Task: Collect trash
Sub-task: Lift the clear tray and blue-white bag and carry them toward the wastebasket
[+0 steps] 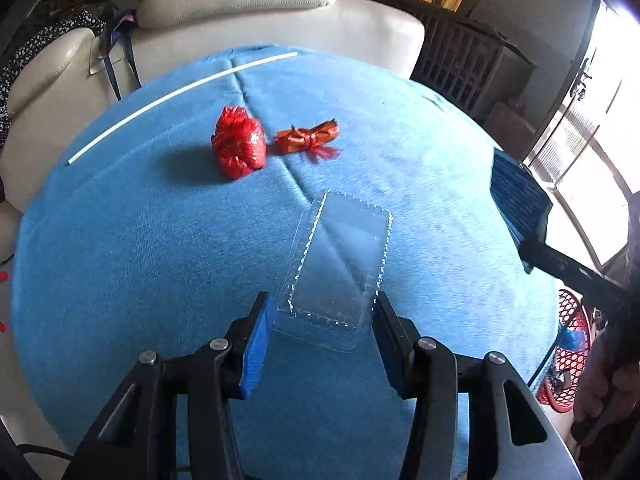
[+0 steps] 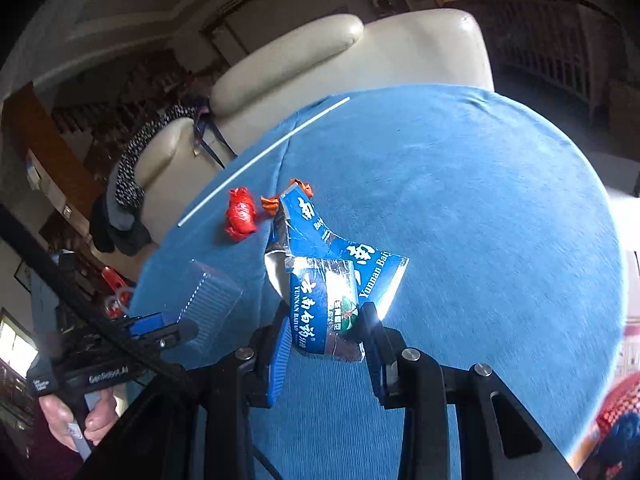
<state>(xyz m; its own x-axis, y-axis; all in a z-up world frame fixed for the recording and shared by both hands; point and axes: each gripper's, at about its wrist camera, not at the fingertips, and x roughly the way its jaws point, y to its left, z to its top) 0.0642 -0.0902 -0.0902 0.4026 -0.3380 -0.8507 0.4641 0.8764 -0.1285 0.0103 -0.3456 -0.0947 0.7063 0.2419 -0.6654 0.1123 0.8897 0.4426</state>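
A: Where does the trash stand?

B: Two pieces are in hand. The left gripper (image 1: 320, 312) has its jaws narrowed onto the clear plastic tray (image 1: 340, 264), lifted over the table (image 1: 120, 240). The right gripper (image 2: 326, 340) pinches the torn blue carton (image 2: 324, 280) the same way.

A: And what's left?

B: The red bag (image 1: 239, 144) and the orange wrapper (image 1: 308, 140) lie side by side near the table's far edge, untouched, with a white stick (image 1: 176, 96) beyond. The red basket (image 1: 570, 344) waits beside the table; I'd judge nothing held has reached it yet.
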